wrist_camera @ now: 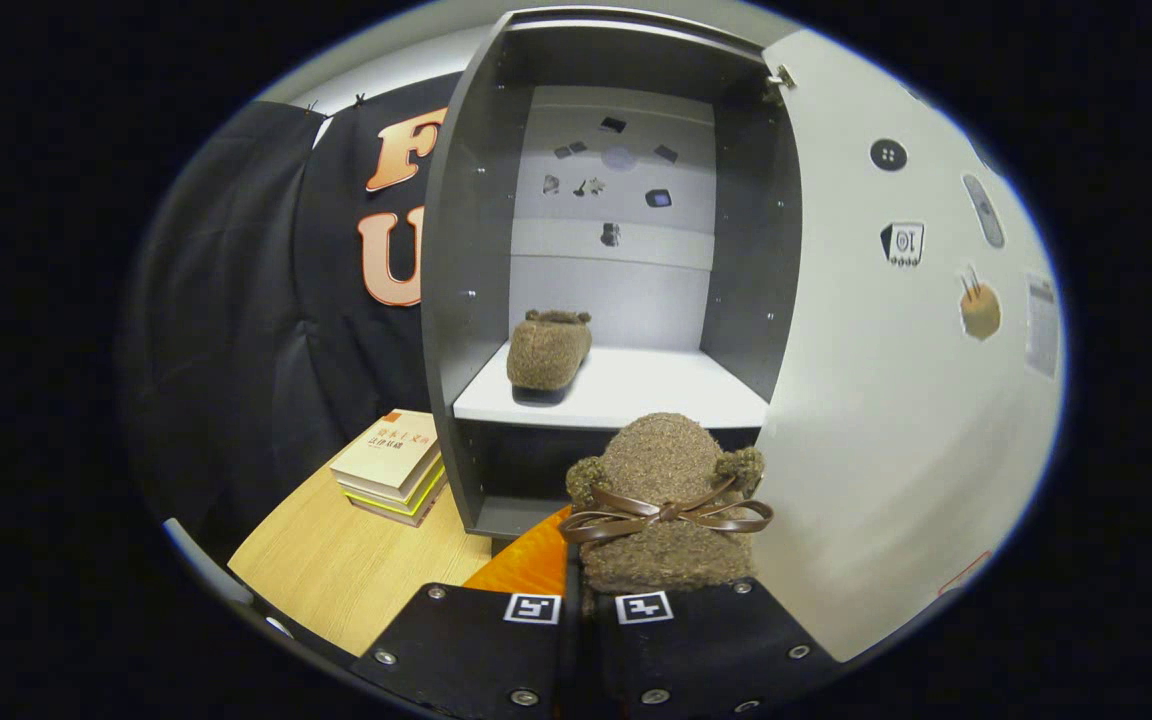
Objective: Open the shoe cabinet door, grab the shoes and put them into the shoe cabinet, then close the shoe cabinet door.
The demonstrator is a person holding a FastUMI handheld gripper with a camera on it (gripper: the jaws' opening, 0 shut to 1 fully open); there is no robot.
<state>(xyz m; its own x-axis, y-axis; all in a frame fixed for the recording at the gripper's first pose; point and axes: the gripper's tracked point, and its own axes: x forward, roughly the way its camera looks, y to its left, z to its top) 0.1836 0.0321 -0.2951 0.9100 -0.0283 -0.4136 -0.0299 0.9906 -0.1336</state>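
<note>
Tongs of mine are clamped on a fuzzy brown slipper with a ribbon bow, held just in front of the open shoe cabinet. Its door stands swung wide beside the slipper. Another matching slipper already sits on the white shelf inside. Beside the cabinet, a stack of books rests on the wooden worktop.

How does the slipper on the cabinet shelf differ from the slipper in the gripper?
The slipper on the shelf rests on the white shelf, free of the gripper; the held slipper is outside the cabinet, below the shelf, and the gripper is closed on it. The held slipper shows a brown ribbon bow; on the shelf slipper no bow can be made out. Both are brown and fuzzy.
</note>
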